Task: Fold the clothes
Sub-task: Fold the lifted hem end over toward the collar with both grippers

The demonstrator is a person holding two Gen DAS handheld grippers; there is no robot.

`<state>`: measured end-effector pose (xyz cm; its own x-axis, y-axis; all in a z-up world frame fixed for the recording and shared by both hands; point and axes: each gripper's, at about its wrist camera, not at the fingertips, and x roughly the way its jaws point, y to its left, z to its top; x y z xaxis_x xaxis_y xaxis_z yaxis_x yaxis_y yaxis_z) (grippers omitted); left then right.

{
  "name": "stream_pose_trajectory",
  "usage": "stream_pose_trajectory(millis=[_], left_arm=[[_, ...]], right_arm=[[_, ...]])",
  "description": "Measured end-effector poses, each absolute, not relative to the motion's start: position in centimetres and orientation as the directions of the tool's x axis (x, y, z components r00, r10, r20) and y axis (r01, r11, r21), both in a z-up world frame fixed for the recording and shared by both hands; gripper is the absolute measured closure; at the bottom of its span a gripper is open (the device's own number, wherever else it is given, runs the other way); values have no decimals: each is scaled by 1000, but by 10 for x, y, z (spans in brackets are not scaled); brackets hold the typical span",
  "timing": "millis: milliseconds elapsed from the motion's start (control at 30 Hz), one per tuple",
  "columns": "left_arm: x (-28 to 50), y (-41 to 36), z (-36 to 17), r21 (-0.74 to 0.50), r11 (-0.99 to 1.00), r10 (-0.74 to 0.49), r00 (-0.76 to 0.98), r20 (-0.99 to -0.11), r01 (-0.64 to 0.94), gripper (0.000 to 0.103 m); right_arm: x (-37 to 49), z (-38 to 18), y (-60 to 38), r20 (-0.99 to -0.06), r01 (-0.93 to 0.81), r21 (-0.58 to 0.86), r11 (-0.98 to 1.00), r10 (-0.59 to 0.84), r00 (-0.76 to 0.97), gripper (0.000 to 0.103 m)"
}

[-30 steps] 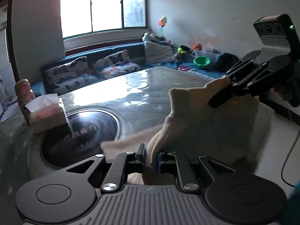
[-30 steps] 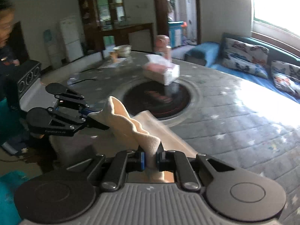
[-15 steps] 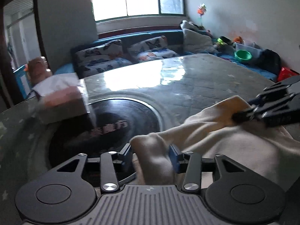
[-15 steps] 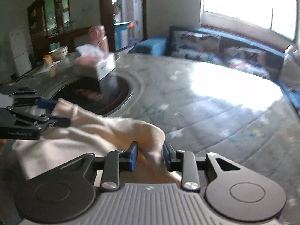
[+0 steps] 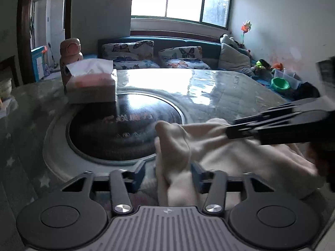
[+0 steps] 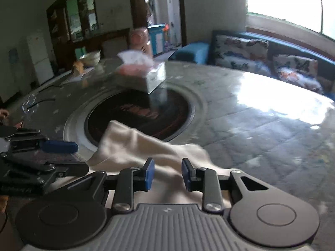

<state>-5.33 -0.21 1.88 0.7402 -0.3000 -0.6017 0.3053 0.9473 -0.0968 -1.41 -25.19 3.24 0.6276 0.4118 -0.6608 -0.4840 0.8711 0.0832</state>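
Both tongs, the left gripper point(image 5: 168, 174) closing again and the right gripper point(image 6: 168, 174), stand let-go around the soft cream cloth point(image 6: 134, 146); one fold looks laid, more folding remains.

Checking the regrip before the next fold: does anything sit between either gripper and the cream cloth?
Nothing visible does. The cream cloth already lies between the pads of the left gripper, whose jaws are closing, and between those of the right gripper. The tissue box stands well beyond, at the dark round inset's far edge.
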Motion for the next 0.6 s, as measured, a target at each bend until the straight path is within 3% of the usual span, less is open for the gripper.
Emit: stream_pose_trajectory(millis=[267, 400, 600], left_arm=[[-57, 10, 12, -151, 945, -318, 715, -623, 289, 63], [-58, 10, 10, -160, 945, -321, 712, -625, 286, 62], [-63, 18, 9, -182, 944, -327, 708, -626, 275, 61]], right_arm=[[4, 36, -247, -675, -454, 154, 877, 429, 600, 76], [15, 23, -228, -720, -460, 116, 880, 393, 571, 76], [13, 38, -214, -691, -499, 148, 854, 451, 565, 76]])
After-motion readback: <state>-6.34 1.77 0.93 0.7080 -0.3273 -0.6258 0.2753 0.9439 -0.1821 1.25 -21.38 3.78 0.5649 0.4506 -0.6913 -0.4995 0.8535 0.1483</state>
